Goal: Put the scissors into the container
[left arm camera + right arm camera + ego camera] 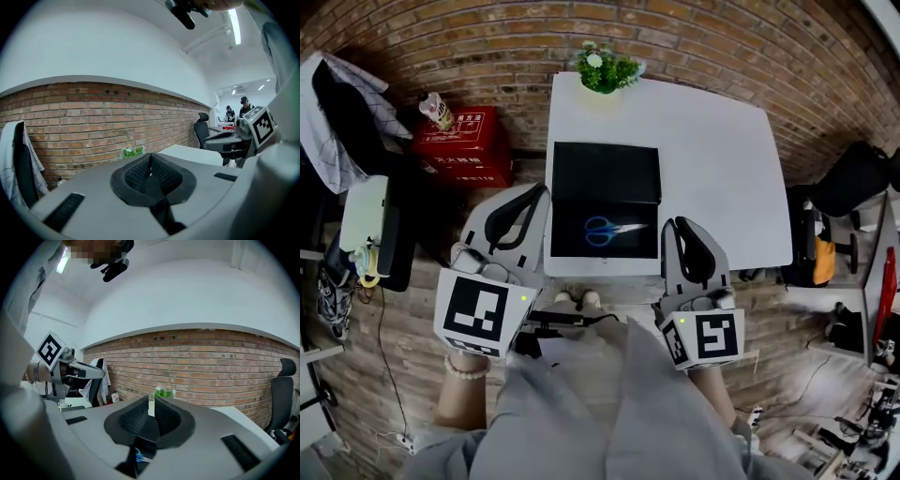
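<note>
Left gripper (150, 159) is held shut and empty, right gripper (151, 404) narrowly parted and empty, both before the white table (712, 159). Only in the head view is the black container (581, 246) seen whole, with blue-handled scissors (614, 229) lying inside it. A blue sliver of them is glimpsed beneath the right gripper's jaws.

Rough brick wall (487, 37), smooth white table (712, 159), matt black container (605, 173)
</note>
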A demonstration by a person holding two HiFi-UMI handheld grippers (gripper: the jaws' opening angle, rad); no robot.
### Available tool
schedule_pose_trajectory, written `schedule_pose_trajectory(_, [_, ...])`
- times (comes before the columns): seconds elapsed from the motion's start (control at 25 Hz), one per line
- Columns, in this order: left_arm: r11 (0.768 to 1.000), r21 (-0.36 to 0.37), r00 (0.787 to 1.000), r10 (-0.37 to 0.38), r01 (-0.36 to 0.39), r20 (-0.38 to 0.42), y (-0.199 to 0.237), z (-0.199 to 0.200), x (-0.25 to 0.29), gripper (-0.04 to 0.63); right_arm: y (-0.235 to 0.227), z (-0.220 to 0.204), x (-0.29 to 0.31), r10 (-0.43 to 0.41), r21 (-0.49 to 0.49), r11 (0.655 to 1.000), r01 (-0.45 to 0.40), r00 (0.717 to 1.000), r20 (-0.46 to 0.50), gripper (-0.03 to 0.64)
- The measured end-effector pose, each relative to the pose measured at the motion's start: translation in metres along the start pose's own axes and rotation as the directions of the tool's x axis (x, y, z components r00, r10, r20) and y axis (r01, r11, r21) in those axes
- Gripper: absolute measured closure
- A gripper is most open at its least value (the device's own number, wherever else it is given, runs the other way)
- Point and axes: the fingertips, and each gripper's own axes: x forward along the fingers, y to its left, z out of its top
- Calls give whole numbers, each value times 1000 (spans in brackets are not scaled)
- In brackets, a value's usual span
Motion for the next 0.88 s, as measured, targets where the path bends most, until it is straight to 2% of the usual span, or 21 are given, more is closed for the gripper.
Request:
schedule_pose_trajectory(0.48, [998, -5, 998, 55, -55, 16, 3, 3, -25, 577, 18, 13, 10, 51, -63, 997, -50, 999, 11, 555])
schedule_pose_trajectory(0.88, [999, -7, 999, 46, -46, 23, -2, 1, -22, 577, 22, 11, 12, 72, -77, 994, -71, 997, 7, 558])
